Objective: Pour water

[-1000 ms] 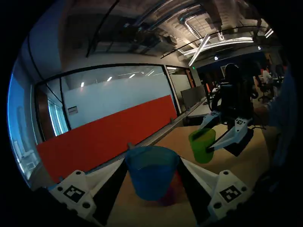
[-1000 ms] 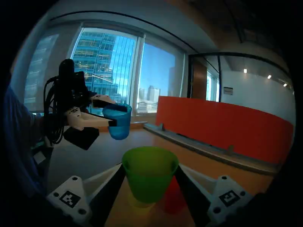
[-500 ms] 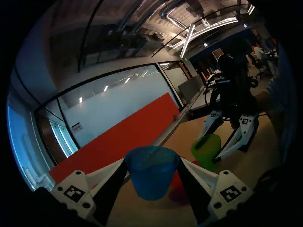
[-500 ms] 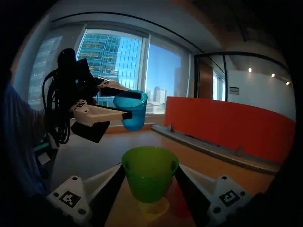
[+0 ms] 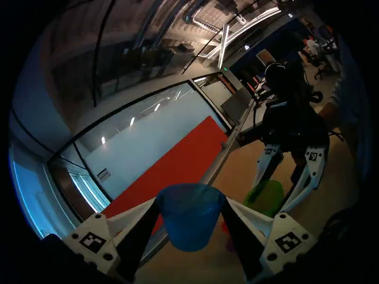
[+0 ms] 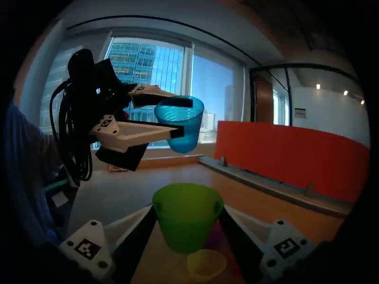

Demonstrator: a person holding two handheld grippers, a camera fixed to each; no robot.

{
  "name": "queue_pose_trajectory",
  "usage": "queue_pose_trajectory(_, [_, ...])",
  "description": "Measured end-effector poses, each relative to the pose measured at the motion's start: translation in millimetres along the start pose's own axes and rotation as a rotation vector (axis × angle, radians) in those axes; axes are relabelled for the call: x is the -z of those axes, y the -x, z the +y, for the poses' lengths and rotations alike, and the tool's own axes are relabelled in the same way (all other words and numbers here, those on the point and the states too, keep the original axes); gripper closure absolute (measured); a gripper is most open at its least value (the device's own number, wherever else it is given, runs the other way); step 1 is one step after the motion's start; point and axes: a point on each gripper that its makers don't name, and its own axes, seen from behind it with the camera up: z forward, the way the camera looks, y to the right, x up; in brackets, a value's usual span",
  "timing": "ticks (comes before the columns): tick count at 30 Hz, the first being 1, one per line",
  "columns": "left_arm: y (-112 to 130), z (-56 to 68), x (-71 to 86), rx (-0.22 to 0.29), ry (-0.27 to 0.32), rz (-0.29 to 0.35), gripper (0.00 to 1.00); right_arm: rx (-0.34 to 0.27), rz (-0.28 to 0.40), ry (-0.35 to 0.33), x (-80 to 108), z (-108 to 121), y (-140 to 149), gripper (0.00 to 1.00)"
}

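Blue cup, left gripper view: it sits at 6 o'clock, held at its sides between the two fingers of the left gripper, whose jaws are clamped on it. Whether it holds water cannot be told here. At about 3 o'clock of it is the green cup, gripped from above by the right gripper, with the table beneath. A red partition runs from 8 to 1 o'clock, and a person's sleeve shows at 2 o'clock. Right gripper view: the green cup is at 6 o'clock, mouth up and apparently empty, the right gripper clamped on its sides. The blue cup hangs at 12 o'clock of it, higher and apart from it, roughly upright, held by the left gripper, which reaches in from 9 o'clock. The step in hand appears to be lining up source over receiver, with pouring not yet begun. The next move likely calls for bringing the blue rim over the green mouth and tipping it slowly while the green cup is kept level. Nothing lies between the cups. A yellow cup lies on the table beneath the green cup, where any spill would fall. A window lies at 11 o'clock and the partition at 3 o'clock.
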Motion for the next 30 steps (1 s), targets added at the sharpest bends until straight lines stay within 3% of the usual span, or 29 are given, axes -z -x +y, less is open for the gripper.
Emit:
queue_pose_trajectory(9, [-9.1, 1.5, -1.5, -0.093, -0.004, -0.001, 0.12, 0.002, -0.003, -0.026, -8.9, -10.2, 2.1, 0.09])
queue_pose_trajectory(30, [-19.8, -0.2, -11.6, -0.256, -0.021, -0.001, 0.12, 0.007, -0.002, -0.045, -15.2, -18.8, 0.1, 0.09])
